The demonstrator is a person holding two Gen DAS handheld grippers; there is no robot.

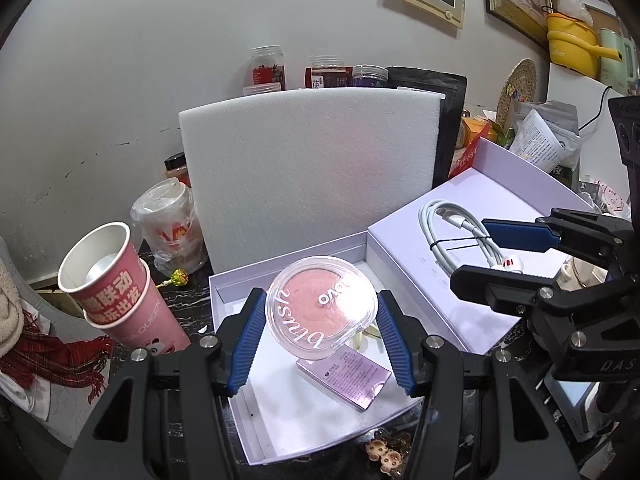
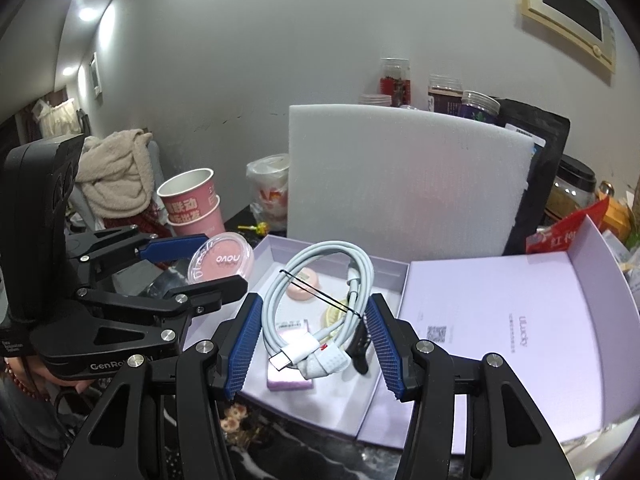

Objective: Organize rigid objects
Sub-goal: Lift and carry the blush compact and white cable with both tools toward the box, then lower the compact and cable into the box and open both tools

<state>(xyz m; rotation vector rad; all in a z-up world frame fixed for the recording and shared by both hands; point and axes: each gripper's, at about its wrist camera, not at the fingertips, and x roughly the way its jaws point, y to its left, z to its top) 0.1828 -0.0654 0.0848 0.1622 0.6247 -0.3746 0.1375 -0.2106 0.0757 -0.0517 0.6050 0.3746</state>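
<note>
My left gripper [image 1: 322,312] is shut on a round clear blush compact [image 1: 320,308] with pink powder, held above the open white box [image 1: 280,412]. A small purple card box [image 1: 346,376] lies in the box under it. My right gripper [image 2: 314,312] is shut on a coiled white charging cable [image 2: 320,300], held over the same box [image 2: 348,392]. In the right wrist view the compact [image 2: 220,262] sits between the left gripper's fingers [image 2: 172,250]. In the left wrist view the cable [image 1: 460,236] hangs from the right gripper [image 1: 476,256].
The box lid [image 2: 500,340] lies open at the right. A white foam sheet [image 1: 308,168] stands behind the box. Stacked pink paper cups [image 1: 116,292], a bagged cup [image 1: 172,228] and jars [image 1: 268,68] stand at the left and back. A pink round item [image 2: 304,282] and purple box [image 2: 286,376] lie inside.
</note>
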